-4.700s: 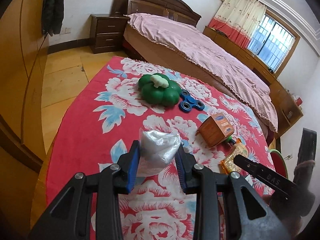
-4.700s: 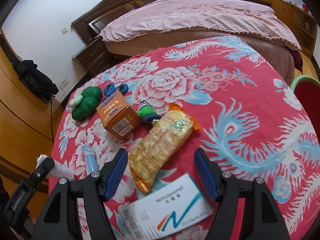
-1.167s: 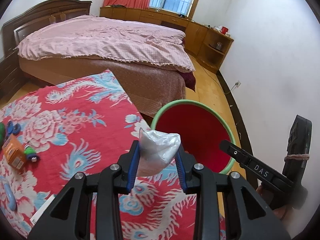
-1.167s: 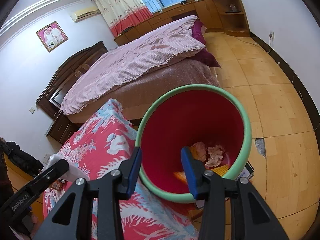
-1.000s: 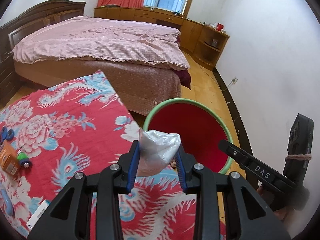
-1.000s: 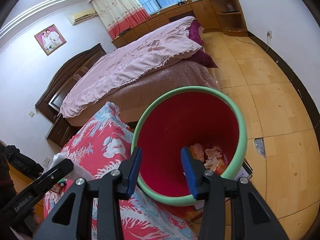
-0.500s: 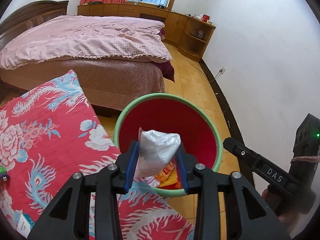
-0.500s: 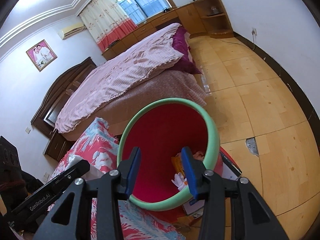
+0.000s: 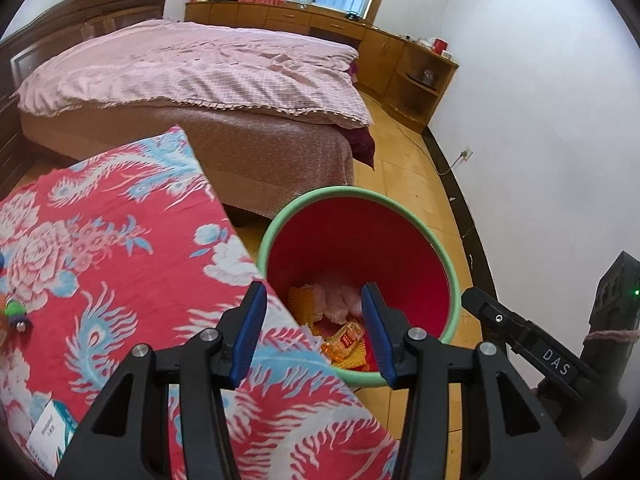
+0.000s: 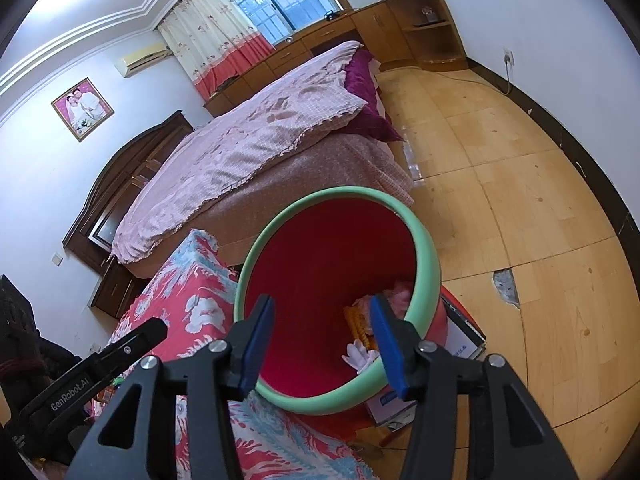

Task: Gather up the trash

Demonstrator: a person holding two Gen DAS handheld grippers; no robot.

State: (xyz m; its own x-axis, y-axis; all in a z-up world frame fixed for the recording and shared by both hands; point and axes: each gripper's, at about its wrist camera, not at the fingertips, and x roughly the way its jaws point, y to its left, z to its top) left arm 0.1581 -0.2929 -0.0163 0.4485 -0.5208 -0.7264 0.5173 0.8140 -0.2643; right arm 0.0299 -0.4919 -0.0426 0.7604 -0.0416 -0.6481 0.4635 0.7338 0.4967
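Observation:
The trash bin point(image 9: 352, 193), red inside with a green rim, stands on the floor against the table's edge. Yellow snack wrappers point(image 9: 346, 338) and pink crumpled tissue point(image 9: 340, 296) lie at its bottom. My left gripper point(image 9: 313, 300) hangs over the bin's near rim; its jaws are opening and nothing is between them. I cannot pick out the clear plastic bag. In the right wrist view the bin point(image 10: 424, 240) tilts towards me, and my right gripper point(image 10: 322, 308) is over its mouth, jaws opening and empty. A white scrap point(image 10: 358, 354) lies inside.
The table's red floral cloth point(image 9: 100, 260) fills the left, with a white medicine box point(image 9: 52, 428) at its near edge and a small toy point(image 9: 16, 312). A bed point(image 9: 200, 72) stands behind. A cardboard box point(image 10: 460, 340) sits under the bin on the wooden floor point(image 10: 520, 200).
The left jaws have spread and the clear plastic bag that they held has gone from between them. The right jaws have also widened. Both views now sit closer over the bin.

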